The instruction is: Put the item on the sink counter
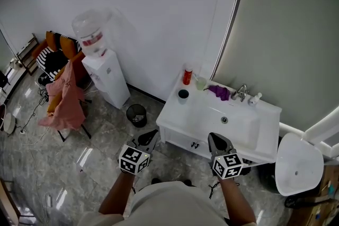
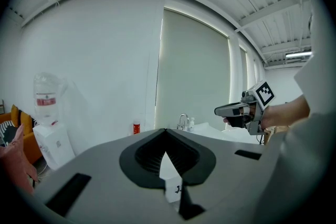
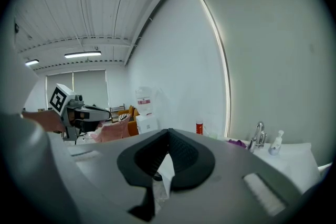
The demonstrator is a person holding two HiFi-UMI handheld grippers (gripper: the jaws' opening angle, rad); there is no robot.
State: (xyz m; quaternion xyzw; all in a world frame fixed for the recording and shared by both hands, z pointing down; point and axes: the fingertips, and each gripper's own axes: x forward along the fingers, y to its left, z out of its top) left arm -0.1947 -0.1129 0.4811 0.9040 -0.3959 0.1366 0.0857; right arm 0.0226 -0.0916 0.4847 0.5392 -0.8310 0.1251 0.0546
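- The white sink worktop is the largest thing here and the goal of the task. The person stands squarely before it, both tools held out short of its front edge. I judge the task to be between steps. Nothing is being carried, so either the item is already set down or it has yet to be fetched. If it has yet to be fetched, the next move calls for a tool to open and go looking away from the worktop, as nothing loose shows near it.
- The left tool has its jaws fully together, tip against tip, with nothing between them. It hangs just off the worktop's front left corner and touches nothing.
- The right tool is likewise closed and empty. It sits just in front of the worktop's front edge, in line with the basin.
- A purple cloth lies at the worktop's back edge, just left of the tap.
- A red bottle stands at the worktop's back left corner.
- A dark cup sits on the worktop just in front of the bottle.
- A small white pump bottle stands on the worktop right of the tap.
- The task's item is probably one of these four, all already resting on the worktop, but they show too small to tell which.
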